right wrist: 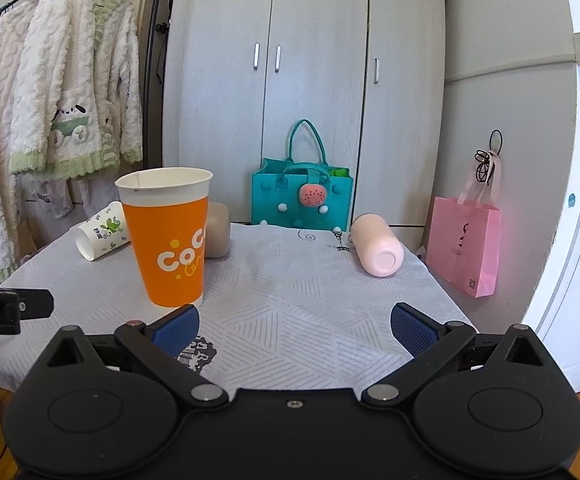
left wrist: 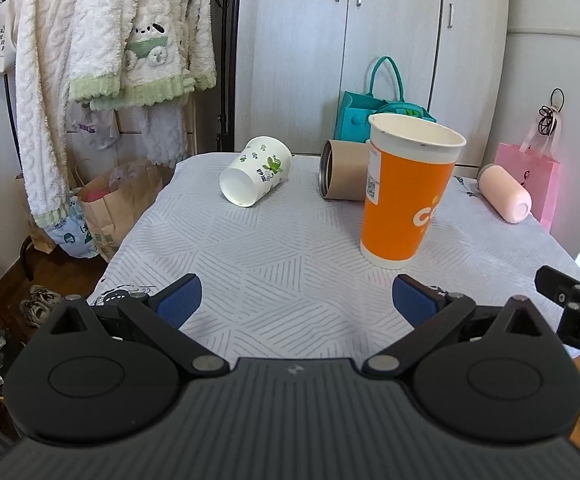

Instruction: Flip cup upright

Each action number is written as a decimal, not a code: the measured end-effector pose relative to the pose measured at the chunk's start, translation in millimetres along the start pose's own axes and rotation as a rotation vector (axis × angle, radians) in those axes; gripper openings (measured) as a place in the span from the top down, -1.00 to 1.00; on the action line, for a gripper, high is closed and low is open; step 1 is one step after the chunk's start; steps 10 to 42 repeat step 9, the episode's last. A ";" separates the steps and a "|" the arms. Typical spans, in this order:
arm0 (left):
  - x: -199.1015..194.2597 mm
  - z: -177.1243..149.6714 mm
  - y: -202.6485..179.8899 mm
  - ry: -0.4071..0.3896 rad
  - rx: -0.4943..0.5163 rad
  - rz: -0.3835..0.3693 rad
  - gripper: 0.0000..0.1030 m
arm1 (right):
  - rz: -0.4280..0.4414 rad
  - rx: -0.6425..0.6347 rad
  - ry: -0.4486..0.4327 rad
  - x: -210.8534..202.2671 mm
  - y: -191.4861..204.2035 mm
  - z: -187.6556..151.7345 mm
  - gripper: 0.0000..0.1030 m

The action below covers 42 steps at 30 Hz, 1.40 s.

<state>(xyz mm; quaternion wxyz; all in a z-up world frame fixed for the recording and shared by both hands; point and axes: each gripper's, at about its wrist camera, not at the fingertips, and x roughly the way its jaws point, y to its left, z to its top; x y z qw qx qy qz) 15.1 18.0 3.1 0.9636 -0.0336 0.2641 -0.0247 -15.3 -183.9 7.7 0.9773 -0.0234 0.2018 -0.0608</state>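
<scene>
An orange paper cup [left wrist: 404, 196] stands upright on the table [left wrist: 282, 248], mouth up; it also shows in the right wrist view [right wrist: 170, 236]. A white cup with green print [left wrist: 255, 171] lies on its side at the back left, also in the right wrist view [right wrist: 102, 236]. A tan cup [left wrist: 342, 176] lies on its side behind the orange cup. A pink cup [left wrist: 506, 194] lies on its side at the right, also in the right wrist view [right wrist: 378, 245]. My left gripper [left wrist: 296, 300] is open and empty, short of the cups. My right gripper [right wrist: 295, 322] is open and empty, right of the orange cup.
A teal felt bag [right wrist: 302, 196] stands behind the table against grey cupboard doors [right wrist: 314, 80]. A pink paper bag [right wrist: 464, 244] hangs at the right. Fluffy robes [left wrist: 102, 52] hang at the left above a brown paper bag [left wrist: 118, 204]. The right gripper's edge [left wrist: 570, 300] shows at right.
</scene>
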 end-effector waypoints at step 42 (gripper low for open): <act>3.4 -1.9 2.2 0.000 0.031 0.043 -1.00 | -0.008 -0.014 0.013 2.0 0.9 -3.0 -1.00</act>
